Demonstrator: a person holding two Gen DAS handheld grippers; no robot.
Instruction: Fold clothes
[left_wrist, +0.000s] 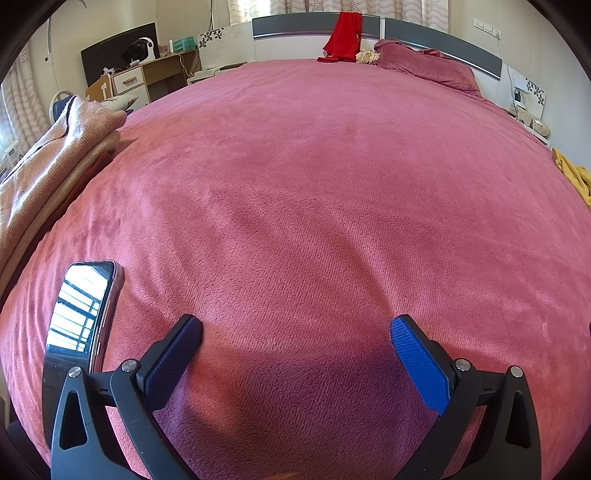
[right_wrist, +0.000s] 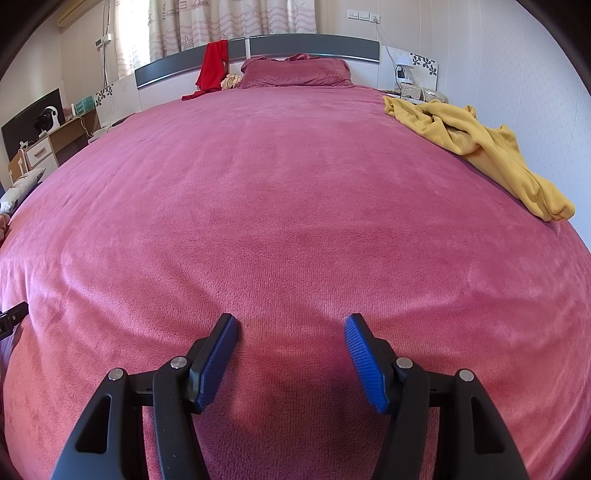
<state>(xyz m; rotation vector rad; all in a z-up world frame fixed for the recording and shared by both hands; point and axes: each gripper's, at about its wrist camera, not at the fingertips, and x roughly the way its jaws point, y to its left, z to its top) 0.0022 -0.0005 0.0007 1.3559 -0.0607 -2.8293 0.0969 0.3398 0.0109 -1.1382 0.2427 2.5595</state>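
A crumpled yellow garment (right_wrist: 480, 144) lies at the right edge of the pink bed (right_wrist: 295, 206); only its corner (left_wrist: 576, 177) shows in the left wrist view. A folded peach knit garment (left_wrist: 51, 166) rests at the bed's left edge. A red garment (left_wrist: 343, 37) hangs over the headboard (right_wrist: 314, 44). My left gripper (left_wrist: 295, 325) hovers low over the blanket, wide open with nothing between its blue pads. My right gripper (right_wrist: 290, 321) is also open and empty above the bed's near part, far from the yellow garment.
A phone (left_wrist: 79, 317) lies on the blanket just left of my left gripper. A pink pillow (right_wrist: 295, 70) sits at the head of the bed. A desk with drawers (left_wrist: 147, 77) stands to the left, a nightstand (right_wrist: 413, 88) to the right.
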